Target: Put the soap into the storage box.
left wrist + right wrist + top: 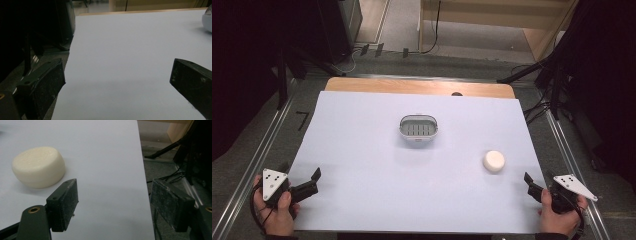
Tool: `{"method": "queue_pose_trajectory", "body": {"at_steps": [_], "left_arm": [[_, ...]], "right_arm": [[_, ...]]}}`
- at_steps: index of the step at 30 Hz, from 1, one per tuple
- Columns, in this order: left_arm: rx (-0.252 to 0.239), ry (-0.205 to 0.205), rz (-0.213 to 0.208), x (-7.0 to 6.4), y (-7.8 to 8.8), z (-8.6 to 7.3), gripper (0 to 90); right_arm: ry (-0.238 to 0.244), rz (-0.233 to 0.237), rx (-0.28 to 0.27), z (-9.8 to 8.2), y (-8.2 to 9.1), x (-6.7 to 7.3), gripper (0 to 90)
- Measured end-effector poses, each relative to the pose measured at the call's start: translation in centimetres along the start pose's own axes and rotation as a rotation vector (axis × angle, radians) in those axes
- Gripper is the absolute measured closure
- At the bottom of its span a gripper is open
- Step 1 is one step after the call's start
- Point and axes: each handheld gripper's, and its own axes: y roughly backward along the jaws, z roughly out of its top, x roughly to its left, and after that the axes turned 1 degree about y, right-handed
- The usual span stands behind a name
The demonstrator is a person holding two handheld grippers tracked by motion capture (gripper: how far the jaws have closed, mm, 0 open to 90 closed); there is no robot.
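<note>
The worktop (362,85) is wooden and is covered almost fully by a pale sheet (362,165); a strip of wood is left exposed along the far edge. A small grey-white slotted tray (418,127) is placed near the sheet's centre. A cream round puck-shaped block (494,161) is placed well apart from it, toward the near right.

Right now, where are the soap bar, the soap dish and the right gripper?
soap bar (494,161), high view, on its flat top.
soap dish (418,132), high view, on its near rim.
right gripper (530,184), high view, between its open jaw tips.
</note>
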Motion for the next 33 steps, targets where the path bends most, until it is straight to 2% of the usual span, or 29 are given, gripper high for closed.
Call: {"method": "queue_pose_trajectory", "body": {"at_steps": [2, 3, 6, 8, 9, 12, 15, 17, 19, 25, 27, 33], "left_arm": [[-0.006, 0.005, -0.002, 0.0, 0.0, 0.0, 0.2], [-0.008, 0.008, 0.000, 0.0, 0.0, 0.0, 0.2], [-0.007, 0.003, -0.002, 0.0, 0.1, 0.0, 0.2], [-0.006, 0.001, -0.002, 0.0, 0.1, 0.0, 0.2], [-0.004, -0.001, -0.004, 0.0, 0.0, 0.0, 0.2], [-0.002, -0.001, -0.005, 0.0, 0.0, 0.0, 0.2], [0.003, 0.001, -0.007, 0.0, 0.0, 0.0, 0.2], [-0.003, 0.008, -0.010, 0.1, 0.0, 0.0, 0.2], [-0.003, 0.011, -0.013, 0.2, 0.0, 0.0, 0.2], [-0.002, 0.005, -0.012, 0.1, 0.0, 0.0, 0.2], [0.001, 0.008, -0.011, 0.1, 0.0, 0.0, 0.2], [0.003, 0.006, -0.008, 0.1, 0.0, 0.0, 0.2]], "right_arm": [[-0.024, 0.054, -0.008, 0.0, 0.1, -0.5, 23.4], [-0.034, 0.061, -0.011, -0.1, 0.1, -0.6, 22.3], [-0.030, 0.018, -0.010, -0.1, 0.2, -0.3, 18.8], [-0.025, 0.026, -0.002, -0.1, 0.1, -0.3, 18.8], [-0.025, 0.044, 0.006, -0.1, 0.1, -0.3, 18.9], [-0.024, 0.040, 0.011, 0.0, 0.1, -0.3, 17.4], [0.001, 0.065, 0.071, 0.0, -0.1, 0.0, 17.0], [0.029, 0.094, 0.084, 0.1, -0.2, 0.2, 16.9], [0.032, 0.122, 0.094, 0.1, -0.2, 0.4, 16.7], [0.067, 0.141, 0.128, 0.3, -0.5, 0.5, 12.6], [0.106, 0.151, 0.149, 0.7, -0.6, 0.7, 13.2], [0.172, 0.173, 0.162, 1.6, -0.4, 0.7, 17.0]]}}
